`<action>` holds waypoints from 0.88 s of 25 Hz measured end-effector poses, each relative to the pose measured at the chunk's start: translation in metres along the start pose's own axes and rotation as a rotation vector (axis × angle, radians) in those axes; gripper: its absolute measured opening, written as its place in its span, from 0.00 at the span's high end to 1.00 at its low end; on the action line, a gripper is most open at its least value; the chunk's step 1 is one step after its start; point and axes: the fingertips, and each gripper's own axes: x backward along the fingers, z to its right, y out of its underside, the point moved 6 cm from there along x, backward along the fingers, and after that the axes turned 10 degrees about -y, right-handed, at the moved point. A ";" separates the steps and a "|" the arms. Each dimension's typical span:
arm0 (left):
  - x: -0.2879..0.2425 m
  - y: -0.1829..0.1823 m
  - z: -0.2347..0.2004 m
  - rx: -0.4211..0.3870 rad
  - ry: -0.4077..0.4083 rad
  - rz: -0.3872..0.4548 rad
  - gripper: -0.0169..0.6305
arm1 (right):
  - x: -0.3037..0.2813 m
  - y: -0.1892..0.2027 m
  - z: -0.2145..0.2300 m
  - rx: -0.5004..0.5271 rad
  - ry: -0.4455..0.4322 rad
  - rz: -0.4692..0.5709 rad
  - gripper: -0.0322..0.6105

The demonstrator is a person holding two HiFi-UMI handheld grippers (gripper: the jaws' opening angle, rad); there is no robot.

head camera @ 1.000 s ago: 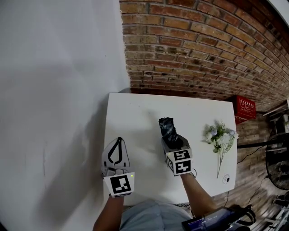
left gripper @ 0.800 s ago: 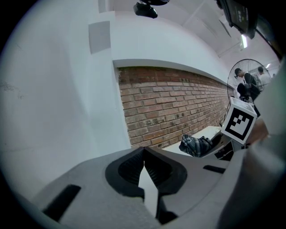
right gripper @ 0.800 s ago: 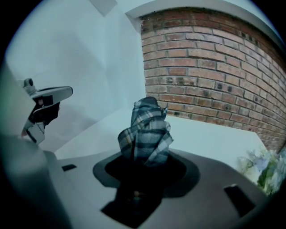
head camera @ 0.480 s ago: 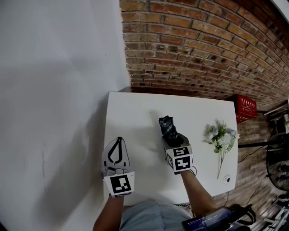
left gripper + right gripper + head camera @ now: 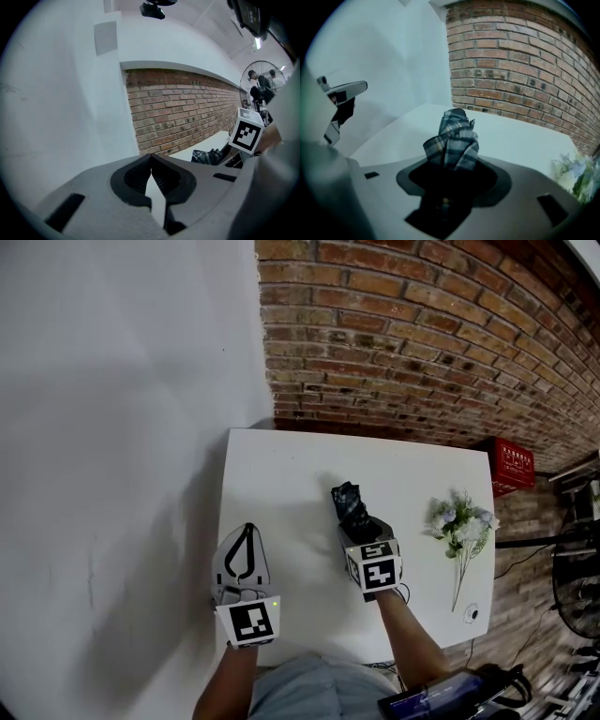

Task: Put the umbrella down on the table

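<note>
**Head view:** The white table (image 5: 281,474) stands in a corner, with its left edge along the white wall (image 5: 122,427) and its far edge against the brick wall (image 5: 422,343). The right gripper (image 5: 362,529) hangs over the middle of the table, pointing down and away. The folded plaid umbrella (image 5: 350,505) sticks out of its jaws toward the brick wall. I cannot tell whether the umbrella's far end touches the tabletop. Bare tabletop lies all around it. The left gripper (image 5: 247,531) is over the near left corner, close to the white wall. A bunch of flowers (image 5: 459,526) lies near the right edge, well apart from the umbrella. Beyond that edge are a red crate (image 5: 511,465) and a fan (image 5: 577,577).

**Left gripper view:** The jaws are clenched tip to tip with nothing between them. Past them the two walls meet, and to the right the umbrella sits low over the table.

**Right gripper view:** The jaws are opening, yet the umbrella's bunched fabric fills the gap and touches both sides, so it is grasped. Open tabletop runs ahead to the brick wall. The flowers show at the far right and the left gripper at the far left.
</note>
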 end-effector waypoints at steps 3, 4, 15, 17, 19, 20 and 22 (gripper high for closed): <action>0.001 0.000 0.002 -0.002 0.002 -0.004 0.96 | -0.001 0.002 0.001 -0.002 -0.003 -0.025 0.61; 0.001 0.000 0.002 0.000 0.002 -0.003 0.96 | -0.001 0.003 0.001 -0.003 -0.005 -0.029 0.60; 0.005 0.001 0.001 -0.030 -0.002 -0.004 0.96 | -0.003 0.001 0.003 -0.014 -0.030 -0.037 0.51; 0.008 -0.002 0.002 -0.009 -0.007 0.001 0.96 | 0.000 -0.001 0.003 -0.008 -0.029 -0.026 0.49; 0.014 -0.004 0.002 0.004 -0.016 0.009 0.96 | 0.005 -0.002 0.001 -0.005 -0.030 -0.011 0.47; 0.017 -0.006 0.001 0.002 -0.020 0.016 0.96 | 0.008 -0.003 -0.001 -0.005 -0.034 0.000 0.47; 0.024 -0.011 -0.001 -0.002 -0.031 0.036 0.96 | 0.014 -0.007 -0.005 -0.006 -0.047 0.032 0.46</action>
